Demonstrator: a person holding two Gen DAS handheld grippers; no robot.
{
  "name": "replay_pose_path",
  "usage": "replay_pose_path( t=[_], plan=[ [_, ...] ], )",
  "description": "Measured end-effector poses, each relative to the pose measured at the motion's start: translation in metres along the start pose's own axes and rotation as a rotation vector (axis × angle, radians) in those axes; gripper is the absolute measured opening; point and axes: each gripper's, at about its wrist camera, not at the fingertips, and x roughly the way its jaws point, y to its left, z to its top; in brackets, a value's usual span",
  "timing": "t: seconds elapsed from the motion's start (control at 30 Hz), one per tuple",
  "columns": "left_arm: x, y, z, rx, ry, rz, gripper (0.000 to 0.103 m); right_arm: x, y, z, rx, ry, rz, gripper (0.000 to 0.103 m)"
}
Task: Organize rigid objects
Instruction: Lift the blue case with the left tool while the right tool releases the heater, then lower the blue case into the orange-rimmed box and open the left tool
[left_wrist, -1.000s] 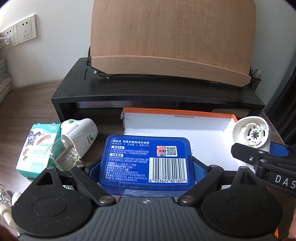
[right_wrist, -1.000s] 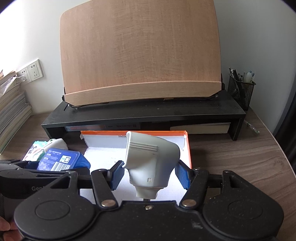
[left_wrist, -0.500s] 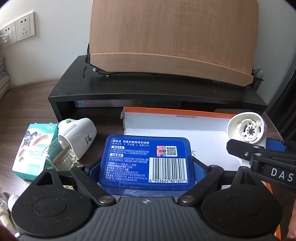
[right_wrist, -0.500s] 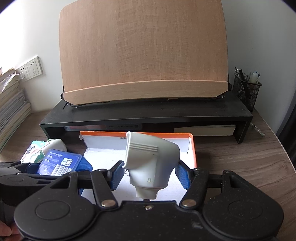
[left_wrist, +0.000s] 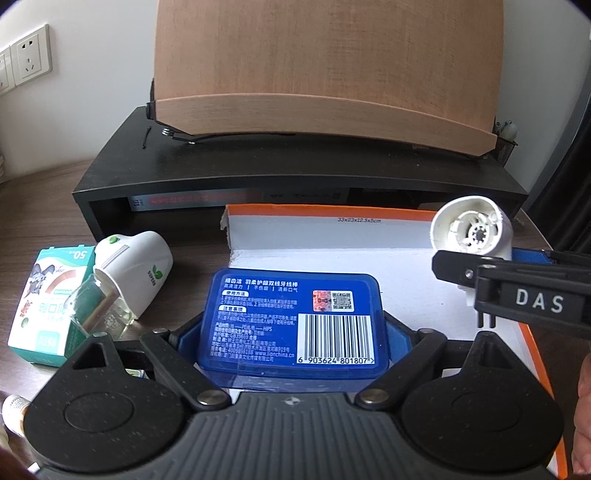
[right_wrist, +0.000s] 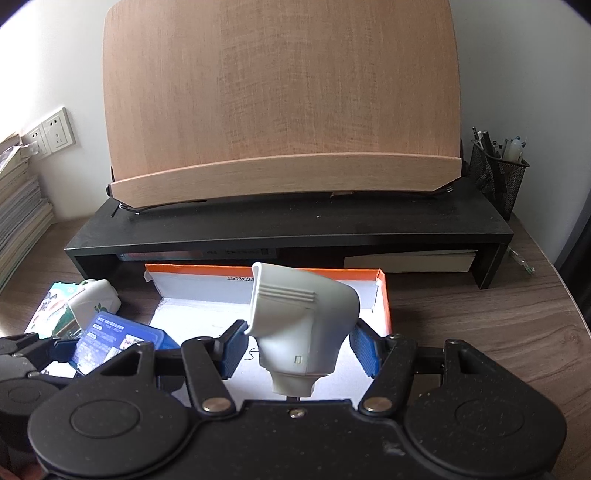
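My left gripper (left_wrist: 291, 328) is shut on a flat blue plastic case (left_wrist: 291, 321) with a barcode label, held over the left front part of the orange-rimmed white box (left_wrist: 332, 240). My right gripper (right_wrist: 297, 349) is shut on a white plug-in device (right_wrist: 299, 325), held above the same box (right_wrist: 384, 306). In the left wrist view the white device (left_wrist: 472, 230) and the right gripper (left_wrist: 517, 295) show at the right. In the right wrist view the blue case (right_wrist: 118, 343) and the left gripper (right_wrist: 55, 354) show at lower left.
A second white plug-in device with a glass bottle (left_wrist: 129, 277) and a green-white carton (left_wrist: 48, 302) lie left of the box. A black monitor riser (left_wrist: 295, 177) with a wooden book stand (right_wrist: 284, 110) stands behind. A mesh pen holder (right_wrist: 498, 173) and a book stack (right_wrist: 18, 214) flank it.
Both grippers have risen and drawn back slightly with their loads; the box and riser sit lower in both views. Both grips are unchanged.
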Motion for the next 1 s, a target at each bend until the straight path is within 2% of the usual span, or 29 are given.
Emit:
replay_pose_path(
  t=[0.43, 0.67, 1.0],
  plan=[
    [0.008, -0.008, 0.003, 0.01, 0.003, -0.018, 0.094, 0.009, 0.0, 0.005, -0.011, 0.011, 0.001, 0.074],
    [0.009, -0.007, 0.002, 0.011, 0.006, -0.018, 0.094, 0.011, 0.0, 0.008, -0.026, 0.006, 0.002, 0.068],
    [0.012, -0.012, 0.003, 0.006, 0.008, -0.054, 0.094, -0.006, -0.006, 0.013, -0.011, -0.055, 0.001, 0.068]
  ],
)
